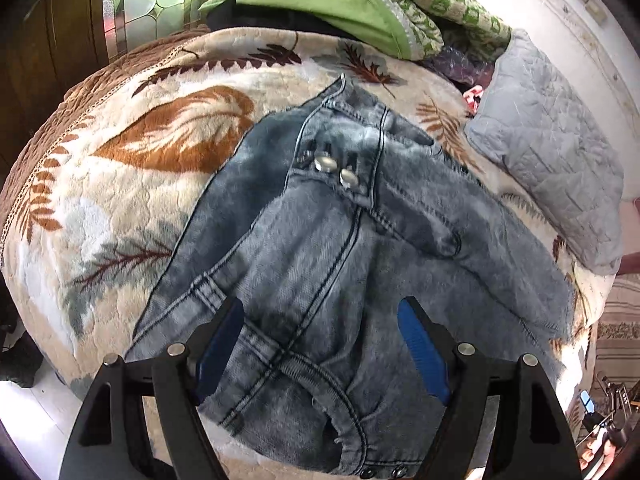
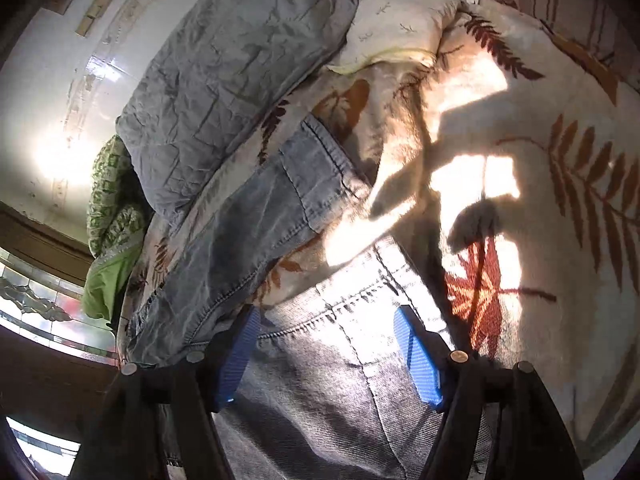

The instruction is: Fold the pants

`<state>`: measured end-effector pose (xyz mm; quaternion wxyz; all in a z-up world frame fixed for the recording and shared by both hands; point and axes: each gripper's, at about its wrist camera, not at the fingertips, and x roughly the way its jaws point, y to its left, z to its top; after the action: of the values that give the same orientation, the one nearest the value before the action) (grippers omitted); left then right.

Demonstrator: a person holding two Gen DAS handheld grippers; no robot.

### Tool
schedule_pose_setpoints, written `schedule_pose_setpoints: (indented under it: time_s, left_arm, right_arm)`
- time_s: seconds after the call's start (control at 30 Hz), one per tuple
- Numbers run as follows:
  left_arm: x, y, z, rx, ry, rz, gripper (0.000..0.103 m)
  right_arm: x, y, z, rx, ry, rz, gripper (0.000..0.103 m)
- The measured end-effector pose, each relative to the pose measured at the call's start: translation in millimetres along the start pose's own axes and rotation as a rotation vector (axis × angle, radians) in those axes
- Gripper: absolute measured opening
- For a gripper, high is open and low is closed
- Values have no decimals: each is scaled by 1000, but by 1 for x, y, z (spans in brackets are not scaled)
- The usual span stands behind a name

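Beside jeans (image 1: 320, 248), grey pillow (image 1: 548, 152), green bedding (image 1: 320, 4)

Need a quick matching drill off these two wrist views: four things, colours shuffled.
Things:
1. jeans
2. tool pads
3. pillow
4. folded cloth at the far end of the bed

Colours:
A. bright blue
B. plain green
C. faded blue-grey denim
D. pale grey, quilted

Pairs: 1-C, 2-A, 3-D, 4-B
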<state>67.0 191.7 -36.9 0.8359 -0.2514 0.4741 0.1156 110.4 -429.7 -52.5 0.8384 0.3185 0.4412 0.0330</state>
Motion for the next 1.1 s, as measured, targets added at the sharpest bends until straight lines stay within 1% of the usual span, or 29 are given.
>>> schedule_pose_setpoints:
  time_s: [0.07,0.17,0.27,0.37,0.4,0.43,0.47,0.5,0.53,0.57,0.6,0.67,0.73,0.8,0.83,0.87,0.9,0.93,0.97,1.0,1.03,1.07,1.1]
  left_arm:
    - [1,-1,14,-9,-25,-10,80]
    - [12,-7,24,-3,-16,-21,80]
    - [28,-16,25,27,-2,-25,80]
    - [38,-21,30,45,2,-12,80]
    - [40,-22,33,52,1,-4,80]
    - [43,-23,36,56,1,3,80]
    - [45,-22,39,57,2,7,80]
    - [47,-21,42,55,3,12,80]
    - [49,-20,44,50,5,17,80]
    - [52,-20,46,44,8,19,80]
    - [54,-20,48,42,11,21,80]
    - [56,-21,51,44,8,35,80]
    - [56,-20,55,44,9,40,80]
    - [55,-18,61,41,-4,46,80]
    - [55,-17,65,39,-9,53,80]
    - [56,-17,70,34,-13,55,80]
    - [57,-17,74,30,-14,52,80]
    - [60,-17,79,29,-8,46,80]
    - [62,-18,83,29,1,37,80]
    - [64,-19,88,32,8,29,80]
    - [66,-19,93,36,11,22,80]
    - [68,-19,100,37,13,17,80]
    - [72,-19,107,35,18,10,80]
  right_arm:
    - [-4,14,21,-35,-30,18,73]
    - [14,29,54,-73,-39,21,73]
    - [46,27,80,-58,10,4,73]
    - [81,16,89,-15,108,13,73]
    - [90,14,89,-25,118,-44,73]
    - [95,12,88,-47,109,-141,73]
    - [97,11,86,-63,96,-178,73]
    - [100,11,85,-74,96,-167,73]
    - [105,10,84,-87,113,-174,73]
    - [111,11,83,-106,137,-204,72]
    - [115,13,83,-126,149,-219,69]
    - [114,19,82,-183,140,-280,18]
    - [103,26,80,-220,114,-307,14]
    - [81,36,75,-285,51,-353,14]
    - [74,36,75,-290,39,-365,14]
    - [74,31,74,-291,52,-383,14]
    - [84,26,74,-296,98,-408,15]
    - [96,19,72,-303,150,-416,24]
    - [105,16,73,-311,183,-419,26]
    - [103,16,74,-316,167,-407,28]
    - [96,18,77,-307,142,-385,44]
    - [88,20,83,-284,114,-350,73]
    - [81,22,91,-256,76,-318,79]
